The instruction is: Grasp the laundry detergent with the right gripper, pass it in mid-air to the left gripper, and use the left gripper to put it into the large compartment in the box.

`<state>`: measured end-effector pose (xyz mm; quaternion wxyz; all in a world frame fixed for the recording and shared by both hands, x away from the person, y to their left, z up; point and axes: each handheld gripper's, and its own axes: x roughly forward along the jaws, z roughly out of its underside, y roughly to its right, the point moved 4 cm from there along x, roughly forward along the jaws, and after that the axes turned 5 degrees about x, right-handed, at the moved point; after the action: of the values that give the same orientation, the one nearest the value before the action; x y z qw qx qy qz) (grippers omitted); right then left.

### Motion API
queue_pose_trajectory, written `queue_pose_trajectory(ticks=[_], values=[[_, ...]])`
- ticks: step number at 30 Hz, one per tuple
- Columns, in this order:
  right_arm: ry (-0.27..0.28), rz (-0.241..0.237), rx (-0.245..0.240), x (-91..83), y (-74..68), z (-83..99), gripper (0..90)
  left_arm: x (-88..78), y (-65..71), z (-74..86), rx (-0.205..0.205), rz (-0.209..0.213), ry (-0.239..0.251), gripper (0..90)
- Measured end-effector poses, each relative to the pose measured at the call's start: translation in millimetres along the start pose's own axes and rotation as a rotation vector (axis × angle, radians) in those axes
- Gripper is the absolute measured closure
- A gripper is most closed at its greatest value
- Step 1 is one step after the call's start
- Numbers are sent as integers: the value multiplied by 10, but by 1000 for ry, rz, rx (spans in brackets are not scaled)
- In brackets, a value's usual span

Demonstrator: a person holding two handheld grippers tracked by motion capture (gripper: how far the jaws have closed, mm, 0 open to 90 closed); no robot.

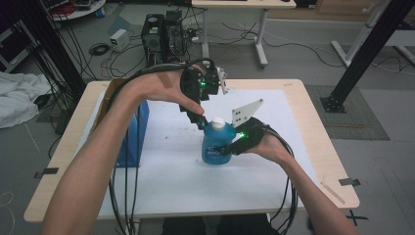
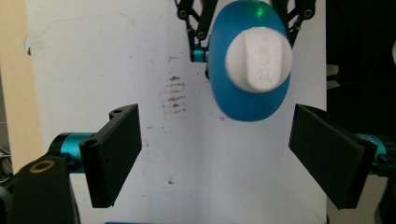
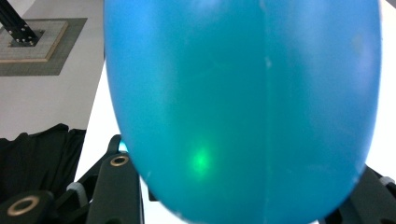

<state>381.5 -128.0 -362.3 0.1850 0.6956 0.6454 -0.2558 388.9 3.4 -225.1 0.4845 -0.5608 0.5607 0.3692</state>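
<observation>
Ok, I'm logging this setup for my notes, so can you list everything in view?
bottle: one, blue, upright mid-table, clamped at its side by the right gripper
cap: one, white, on the bottle
table: one, light wood, white sheet over it
box: one, blue, table's left edge
computer cases: two, dark, floor behind the table
cloth: one, white, floor far left
left gripper: black jaws open, above the cap
right gripper: black, shut on the bottle
</observation>
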Motion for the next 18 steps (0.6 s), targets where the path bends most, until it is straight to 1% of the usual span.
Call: queue_pose_trajectory(ticks=[3, 5, 7, 12, 17, 18], values=[[0, -2, 0, -3, 16, 5, 464, 76, 28, -35, -2, 14, 3, 173], [-7, -1, -6, -4, 25, 3, 464, 116, 32, -55, -8, 11, 1, 173], [-11, 2, -4, -6, 34, -2, 464, 156, 40, -75, -12, 18, 9, 173], [-11, 5, -10, -25, 61, -32, 464, 247, 64, -118, 2, 32, 5, 173], [-8, 2, -6, -29, 75, -48, 464, 291, 64, -147, 4, 28, 7, 173], [-8, 1, -4, -29, 76, -47, 464, 313, 58, -157, 4, 18, 4, 173]])
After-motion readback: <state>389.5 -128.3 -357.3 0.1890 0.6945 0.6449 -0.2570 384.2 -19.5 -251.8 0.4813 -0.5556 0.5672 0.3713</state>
